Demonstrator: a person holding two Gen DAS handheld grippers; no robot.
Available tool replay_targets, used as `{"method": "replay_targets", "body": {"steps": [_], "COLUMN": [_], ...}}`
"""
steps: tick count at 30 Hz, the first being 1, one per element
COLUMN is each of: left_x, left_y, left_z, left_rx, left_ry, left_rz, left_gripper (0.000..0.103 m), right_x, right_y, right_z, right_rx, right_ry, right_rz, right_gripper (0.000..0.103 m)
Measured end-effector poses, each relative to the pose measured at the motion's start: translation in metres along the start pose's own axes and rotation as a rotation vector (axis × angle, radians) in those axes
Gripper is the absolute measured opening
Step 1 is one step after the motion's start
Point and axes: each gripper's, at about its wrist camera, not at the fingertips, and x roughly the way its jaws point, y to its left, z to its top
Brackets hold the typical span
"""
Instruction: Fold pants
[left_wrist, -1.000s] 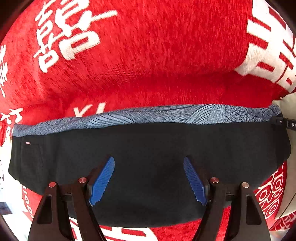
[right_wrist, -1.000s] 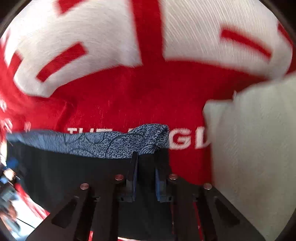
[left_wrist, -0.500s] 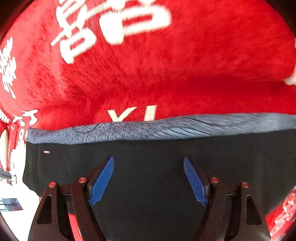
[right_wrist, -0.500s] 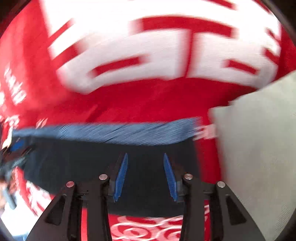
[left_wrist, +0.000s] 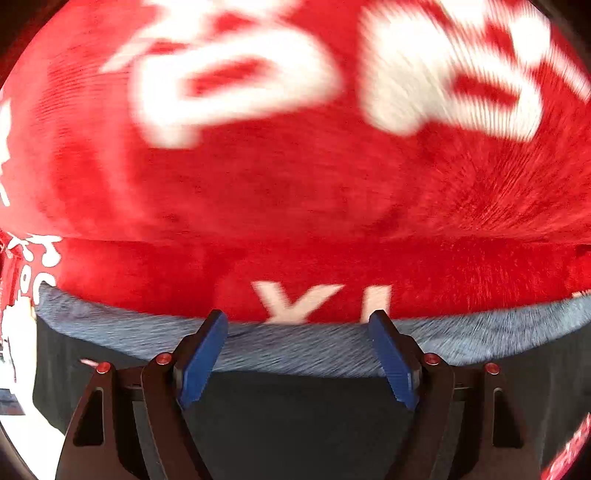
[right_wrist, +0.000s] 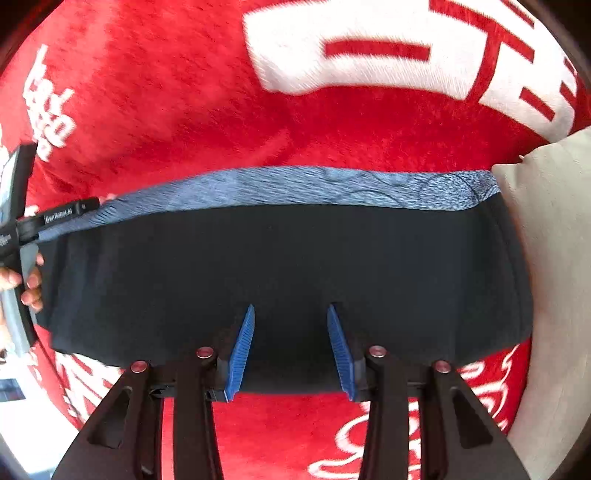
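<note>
Pants (right_wrist: 288, 266): flat dark folded rectangle, blue band along far edge, on red blanket (right_wrist: 184, 110) | both grippers (left_wrist: 297, 354) (right_wrist: 290, 347) released, holding nothing | folding looks nearly done; perhaps one fold left

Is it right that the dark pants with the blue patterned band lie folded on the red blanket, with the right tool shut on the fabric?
Not quite. The right tool is open, its jaws apart above the pants and gripping nothing, as the right wrist view shows. The pants do lie on the red blanket.

Motion blur smears the blanket's white lettering (left_wrist: 236, 85), seemingly characters, beyond reading.
</note>
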Motion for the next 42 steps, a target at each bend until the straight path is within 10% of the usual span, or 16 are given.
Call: {"method": "replay_targets", "body": {"steps": [13, 18, 34, 37, 38, 39, 42], "left_x": [0.017, 0.045, 0.013, 0.017, 0.017, 0.019, 0.014], "left_y": [0.174, 0.195, 0.244, 0.243, 0.241, 0.243, 0.24], "left_z": [-0.045, -0.043, -0.092, -0.098, -0.099, -0.099, -0.099], "left_rx": [-0.09, -0.096, -0.054, -0.03, -0.025, -0.023, -0.002], "left_ry": [0.025, 0.001, 0.006, 0.002, 0.002, 0.002, 0.005], "left_rz": [0.173, 0.16, 0.163, 0.173, 0.176, 0.171, 0.159], "left_gripper": [0.08, 0.094, 0.094, 0.094, 0.094, 0.094, 0.094], "right_x": [0.008, 0.026, 0.081, 0.092, 0.095, 0.1, 0.081], "right_y": [0.17, 0.208, 0.272, 0.269, 0.267, 0.267, 0.278], "right_z": [-0.066, -0.088, -0.107, -0.104, -0.103, -0.099, -0.087], "right_rx": [-0.067, -0.059, 0.129, 0.196, 0.214, 0.234, 0.173], "right_ry": [0.048, 0.086, 0.102, 0.104, 0.116, 0.135, 0.085], "right_rz": [0.299, 0.359, 0.594, 0.594, 0.59, 0.584, 0.592], "right_gripper": [0.057, 0.057, 0.056, 0.044, 0.014, 0.007, 0.007]}}
